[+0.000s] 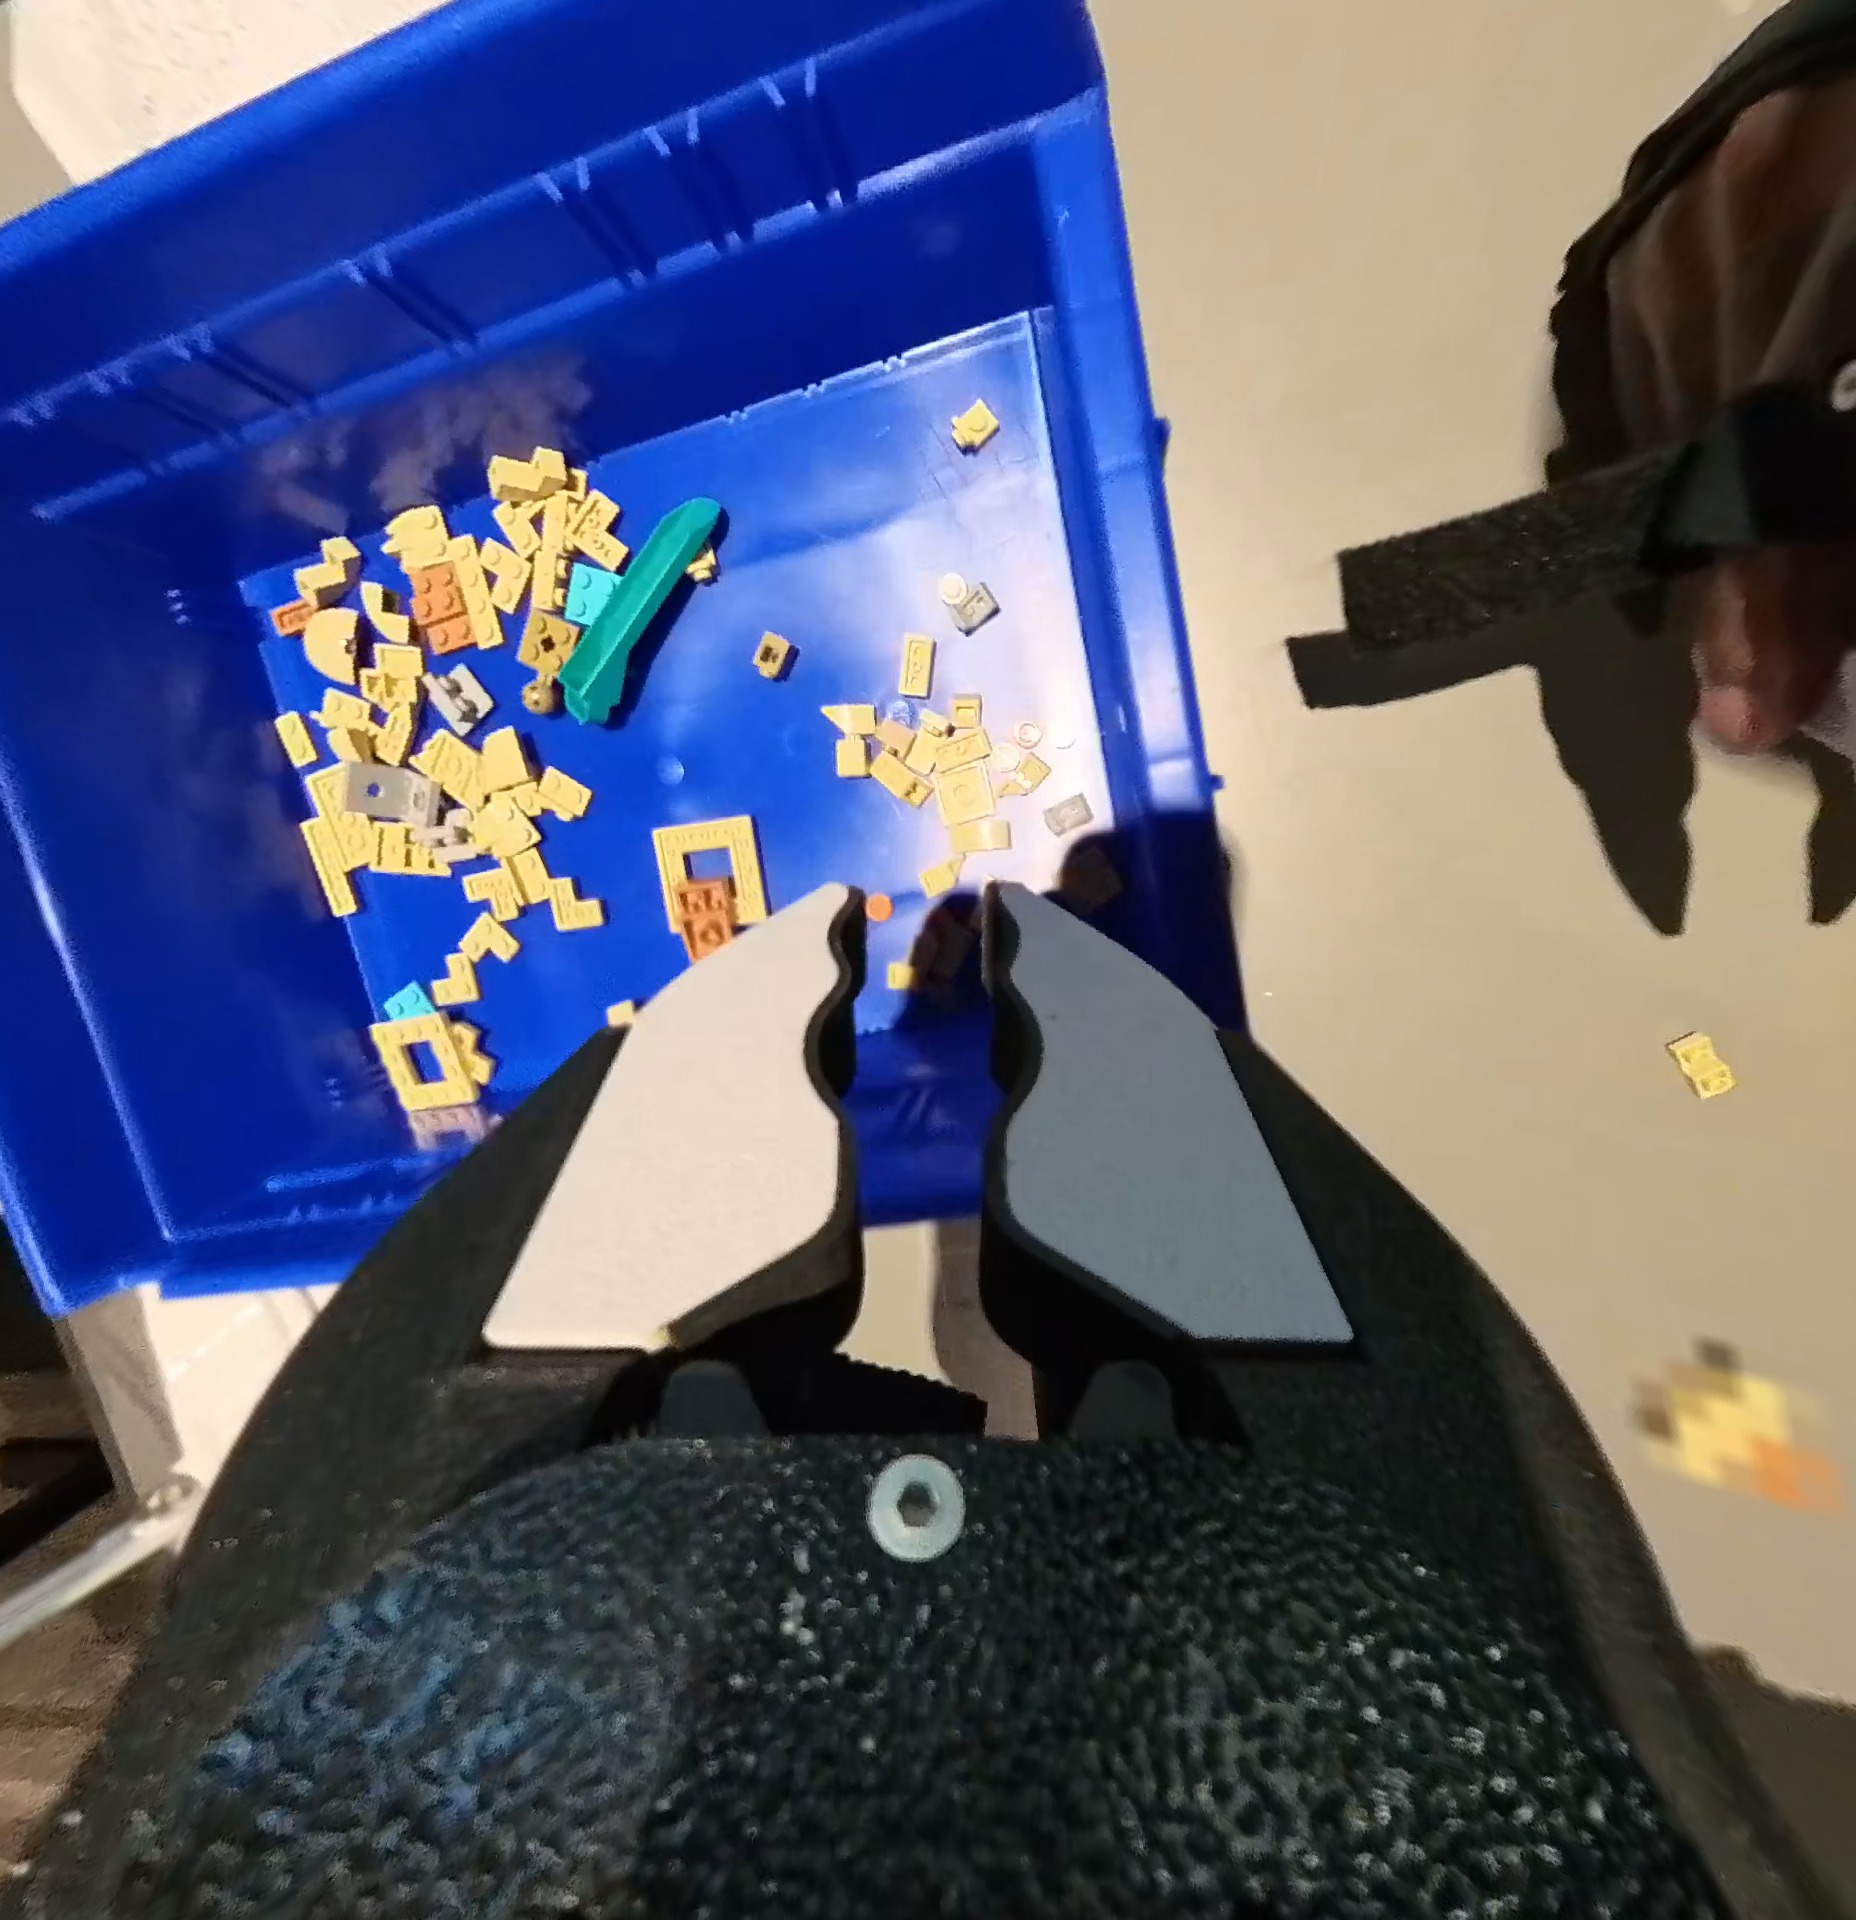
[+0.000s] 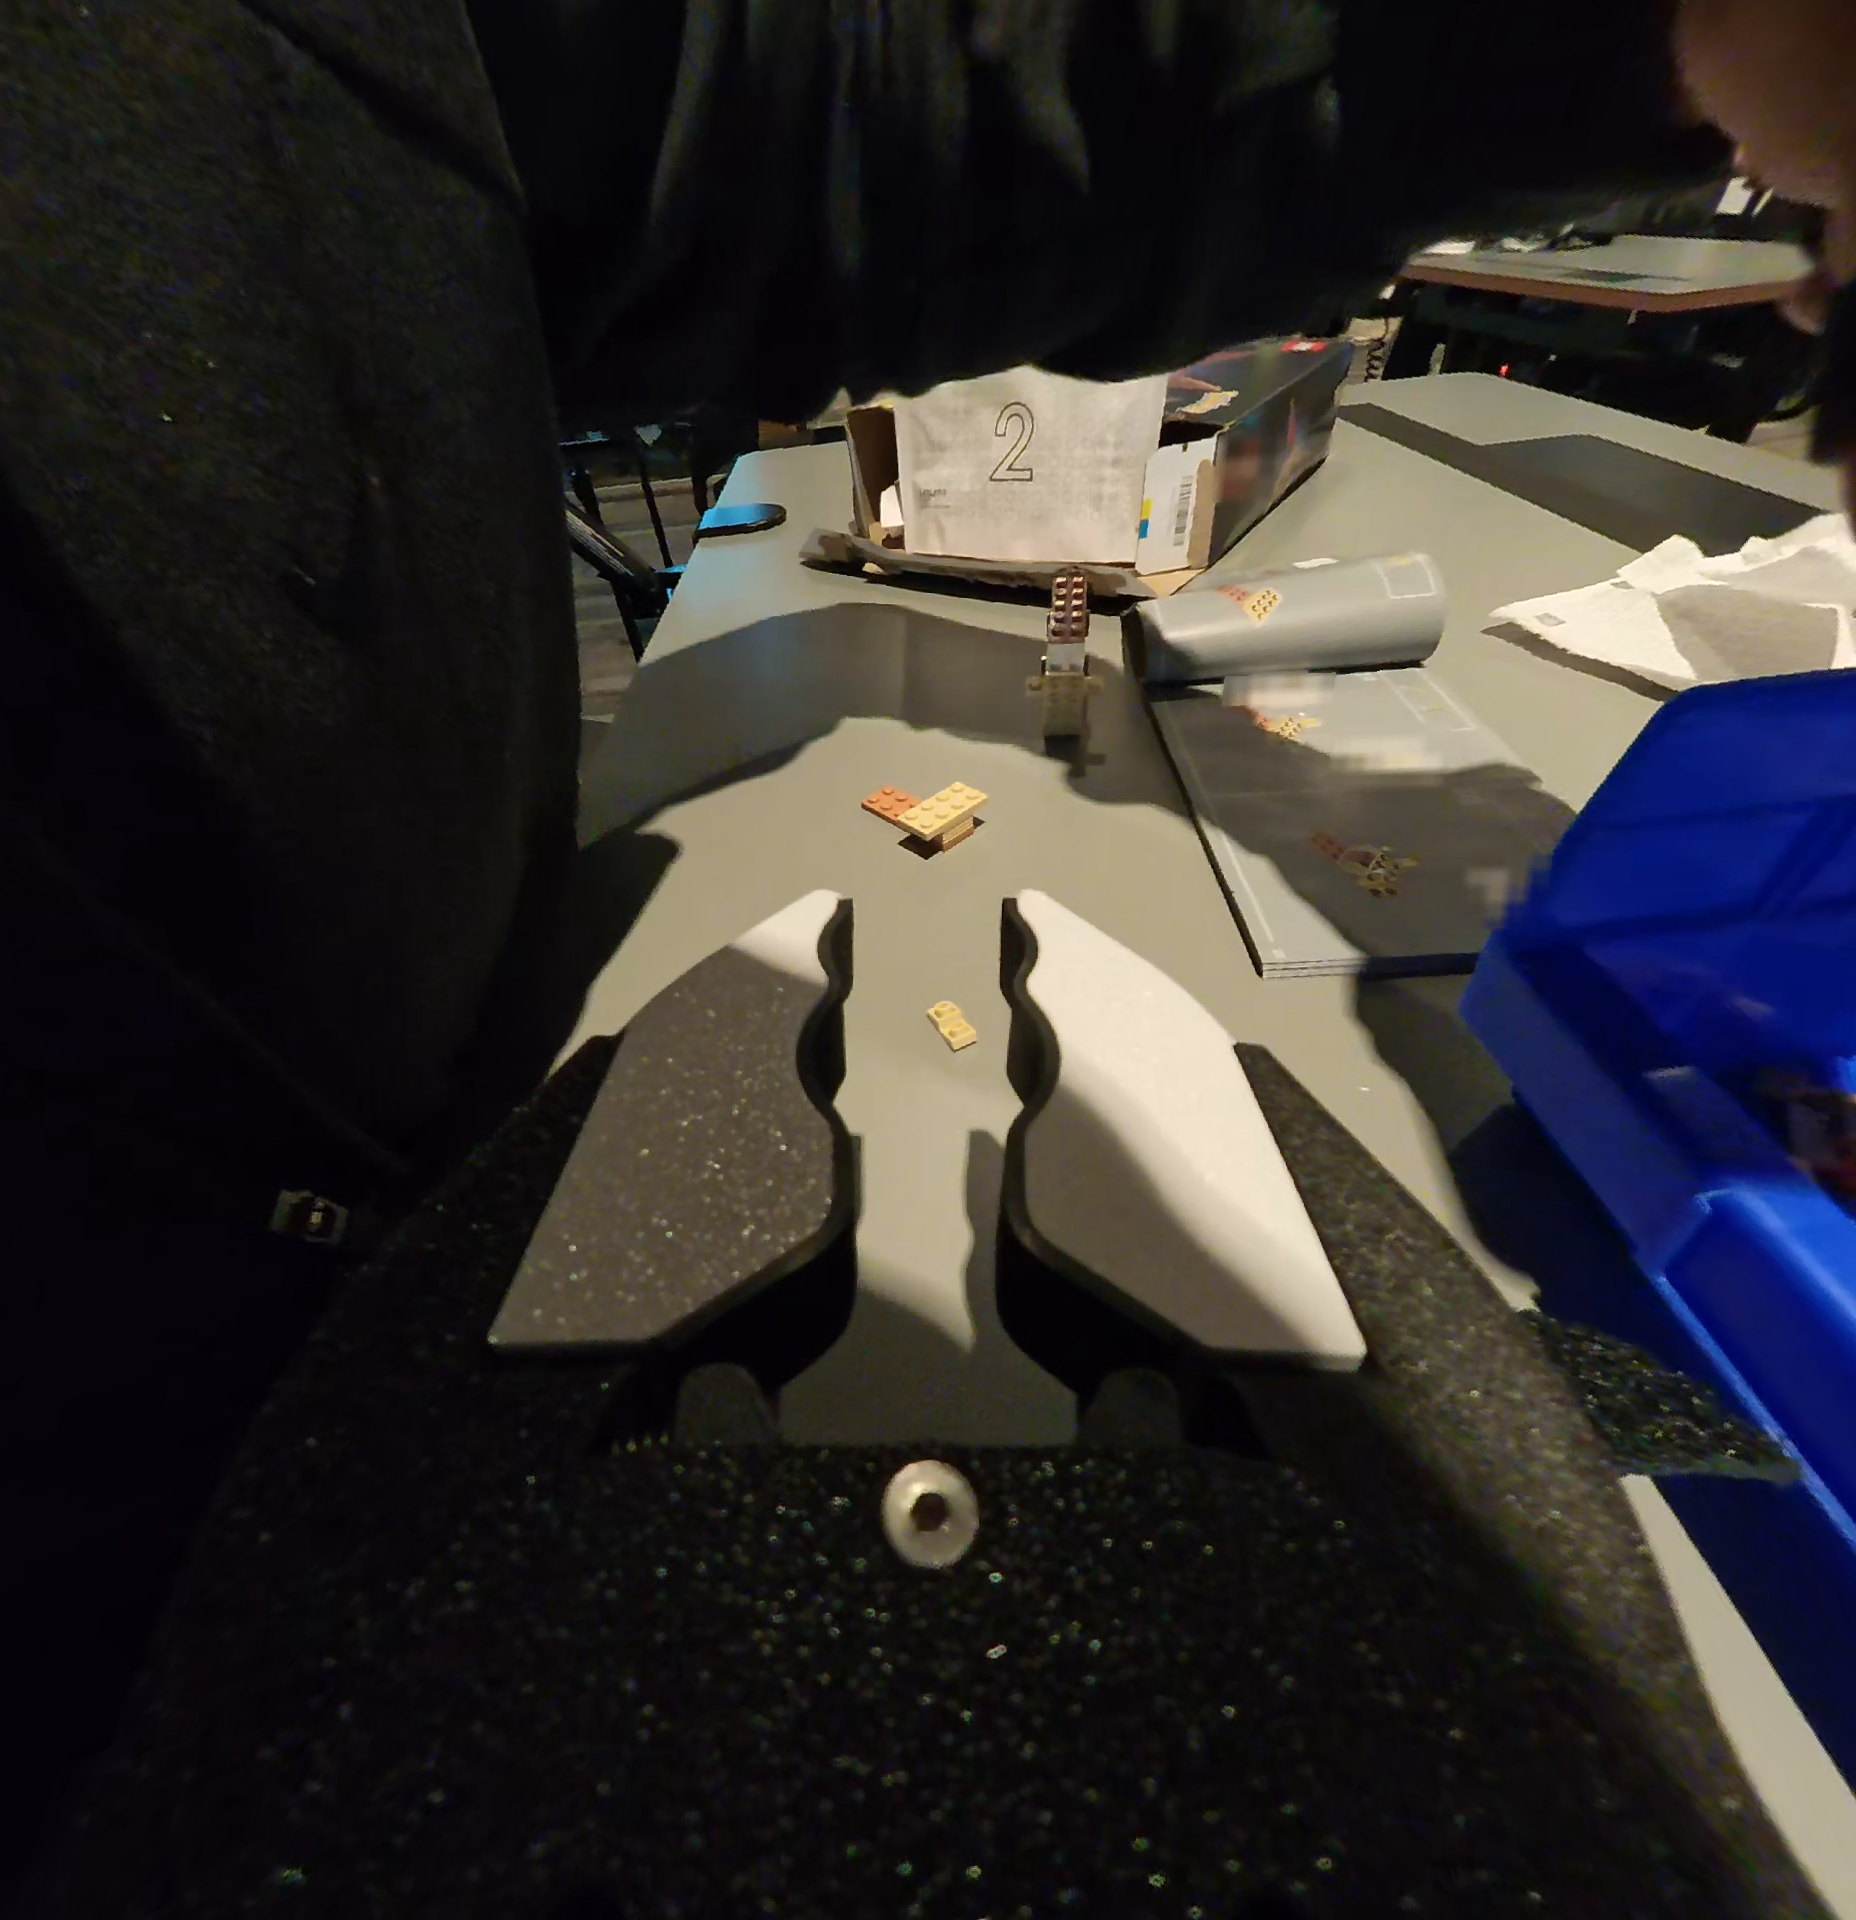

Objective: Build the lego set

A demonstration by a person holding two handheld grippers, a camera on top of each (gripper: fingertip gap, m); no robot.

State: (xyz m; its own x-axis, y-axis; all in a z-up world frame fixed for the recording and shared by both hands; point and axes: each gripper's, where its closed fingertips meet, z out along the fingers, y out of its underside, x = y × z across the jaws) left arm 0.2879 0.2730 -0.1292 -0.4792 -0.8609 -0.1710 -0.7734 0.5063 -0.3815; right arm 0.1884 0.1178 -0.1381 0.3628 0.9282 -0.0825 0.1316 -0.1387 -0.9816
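A blue bin [image 1: 124, 935] holds several loose tan, orange and grey lego pieces [image 1: 436, 748] and a teal brick separator [image 1: 638, 608]. My left gripper [image 1: 922, 902] hovers open and empty over the bin's near right corner. My right gripper [image 2: 926, 914] is open and empty above the grey table. A small tan piece [image 2: 953, 1023] lies on the table between its fingers; it also shows in the left wrist view [image 1: 1701, 1066]. A small tan and orange assembly [image 2: 929, 812] sits just beyond the fingertips. A taller brown and tan assembly [image 2: 1064, 675] stands farther back.
An open instruction booklet [image 2: 1350, 831] lies right of the assemblies. A cardboard box [image 2: 1215, 468] with a paper bag stands at the back. The blue bin [image 2: 1682, 987] is at the right. A dark sleeve [image 2: 280, 520] fills the left. The other gripper [image 1: 1526, 592] shows at the right.
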